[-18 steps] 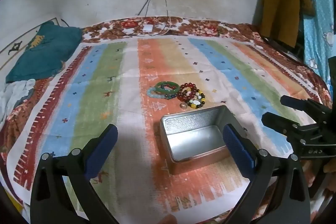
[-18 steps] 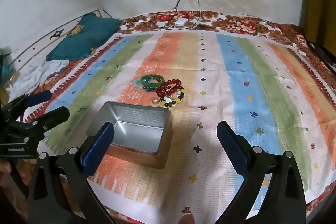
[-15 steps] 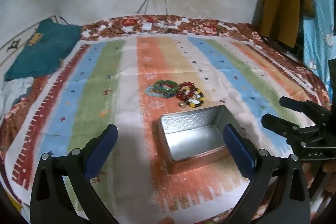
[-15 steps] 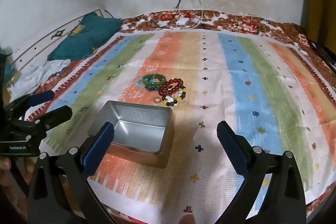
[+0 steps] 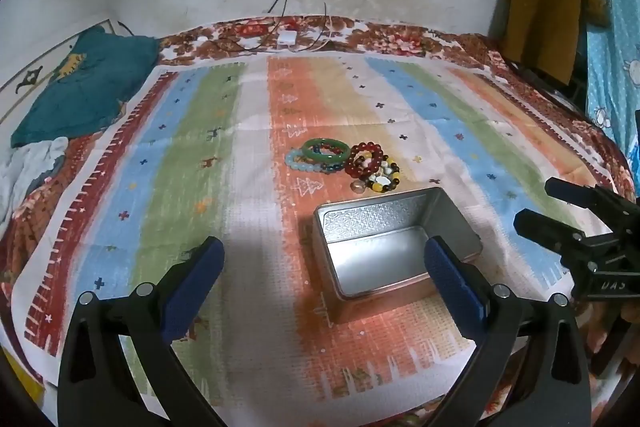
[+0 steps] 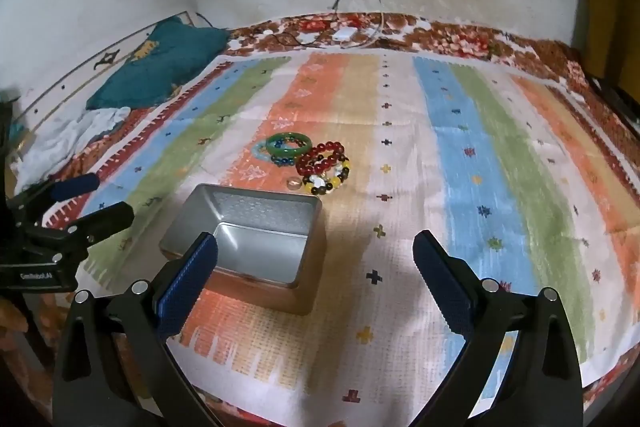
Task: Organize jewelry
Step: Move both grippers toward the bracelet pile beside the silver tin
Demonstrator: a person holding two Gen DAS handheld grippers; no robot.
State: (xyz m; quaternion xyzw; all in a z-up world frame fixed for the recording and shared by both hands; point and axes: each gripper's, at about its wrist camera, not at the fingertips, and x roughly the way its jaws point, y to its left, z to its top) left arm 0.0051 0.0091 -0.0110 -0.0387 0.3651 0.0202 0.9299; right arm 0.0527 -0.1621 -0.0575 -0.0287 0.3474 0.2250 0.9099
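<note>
Bracelet pile (image 5: 344, 165) on striped bed cover (image 5: 248, 155), just beyond open tin box (image 5: 394, 247). Left hand-held gripper (image 5: 320, 279) released, empty; right hand-held gripper (image 6: 316, 275) likewise. Pile ahead of both, past box; neither clearly nearer.

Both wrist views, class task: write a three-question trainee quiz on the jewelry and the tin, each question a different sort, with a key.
1. True or false: the metal tin already holds a bracelet.
2. Which lies nearest the tin? A green bangle B small ring C red bead bracelet
3. Fill in: both the left gripper and the right gripper have their jaws ___.

Key: 1 false; 2 B; 3 open.
</note>
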